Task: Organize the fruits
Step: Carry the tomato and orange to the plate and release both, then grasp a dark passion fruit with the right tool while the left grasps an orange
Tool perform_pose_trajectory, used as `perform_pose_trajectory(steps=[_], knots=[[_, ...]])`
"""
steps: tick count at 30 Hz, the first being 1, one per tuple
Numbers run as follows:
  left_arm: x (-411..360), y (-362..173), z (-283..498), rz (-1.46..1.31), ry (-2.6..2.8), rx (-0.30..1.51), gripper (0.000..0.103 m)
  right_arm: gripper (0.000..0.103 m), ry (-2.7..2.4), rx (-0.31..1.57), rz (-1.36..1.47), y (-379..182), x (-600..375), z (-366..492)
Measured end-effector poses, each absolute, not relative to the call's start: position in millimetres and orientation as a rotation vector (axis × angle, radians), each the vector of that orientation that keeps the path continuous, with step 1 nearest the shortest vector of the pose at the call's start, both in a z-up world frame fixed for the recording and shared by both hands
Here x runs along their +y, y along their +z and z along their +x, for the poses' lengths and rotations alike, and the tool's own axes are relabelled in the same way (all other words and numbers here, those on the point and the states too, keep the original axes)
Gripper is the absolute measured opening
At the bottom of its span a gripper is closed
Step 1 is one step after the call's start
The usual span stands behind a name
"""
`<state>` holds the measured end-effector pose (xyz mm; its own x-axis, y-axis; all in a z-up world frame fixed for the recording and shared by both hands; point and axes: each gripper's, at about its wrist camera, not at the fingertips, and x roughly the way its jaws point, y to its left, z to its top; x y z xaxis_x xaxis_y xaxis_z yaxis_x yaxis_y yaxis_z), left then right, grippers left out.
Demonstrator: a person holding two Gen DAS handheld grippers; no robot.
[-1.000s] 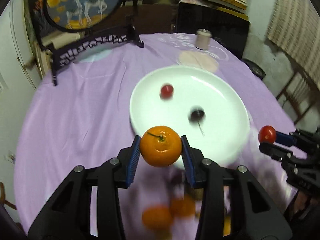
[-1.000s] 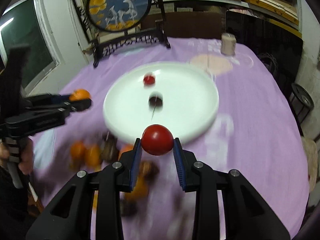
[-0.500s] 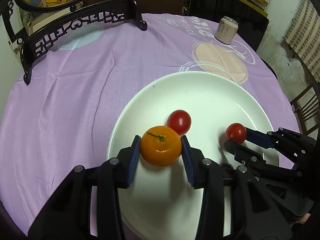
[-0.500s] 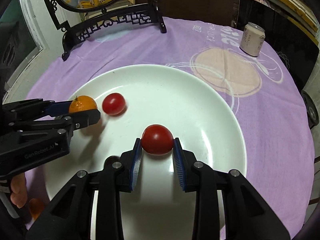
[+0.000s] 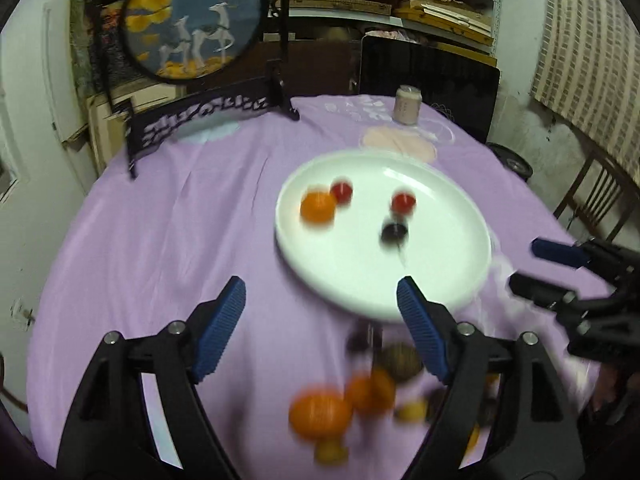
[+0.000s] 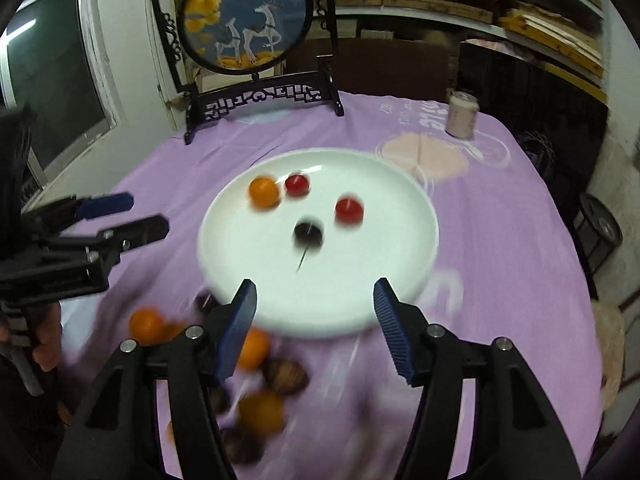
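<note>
A white plate (image 5: 440, 280) (image 6: 400, 280) on the purple cloth holds an orange (image 5: 318, 207) (image 6: 263, 191), two red tomatoes (image 5: 342, 192) (image 5: 403, 202) (image 6: 297, 184) (image 6: 349, 209) and a dark cherry with a stem (image 5: 394, 233) (image 6: 307, 232). My left gripper (image 5: 320, 326) is open and empty, pulled back above the near rim. My right gripper (image 6: 314, 320) is open and empty too. A blurred pile of oranges (image 5: 320, 416) (image 6: 146, 324), small yellow fruits and brown fruits (image 5: 402, 360) (image 6: 286, 376) lies on the cloth below both grippers.
A round deer picture on a black carved stand (image 5: 192, 20) (image 6: 248, 20) stands at the far left of the table. A pale can (image 5: 407, 105) (image 6: 462, 114) stands at the far right. Shelves, a dark chair and a wooden chair surround the table.
Both grippers opened, leaving the orange and the tomato on the plate, and drew back up over the near rim and the fruit pile.
</note>
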<state>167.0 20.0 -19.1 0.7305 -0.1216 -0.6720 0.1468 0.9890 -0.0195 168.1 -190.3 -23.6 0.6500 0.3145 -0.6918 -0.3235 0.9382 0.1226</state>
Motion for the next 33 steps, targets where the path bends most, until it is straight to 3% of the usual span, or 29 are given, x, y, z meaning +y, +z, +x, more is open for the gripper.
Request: perform_pose_trajectory(steps=[5,12,26,28,33], knots=[[31,-47,124,0.016,-0.156,0.801,0.08,0.064,0.347,0.829,0.023,-33,-193,139],[32,-46,86,0.01,-0.187,0.796,0.08,0.069,0.356,0.862,-0.032,-44,-183,107],[33,-47,67,0.001,-0.219,0.82,0.08,0.068,0.415,0.931,-0.117,-92,-152,101],[27,-48,65,0.006,-0.246,0.828,0.08,0.043,0.432,0.94,-0.117,-98,-149,106],[7,-51,67,0.029,-0.305,0.842,0.08,0.039,0.42,0.936,-0.082,-89,-156,104]])
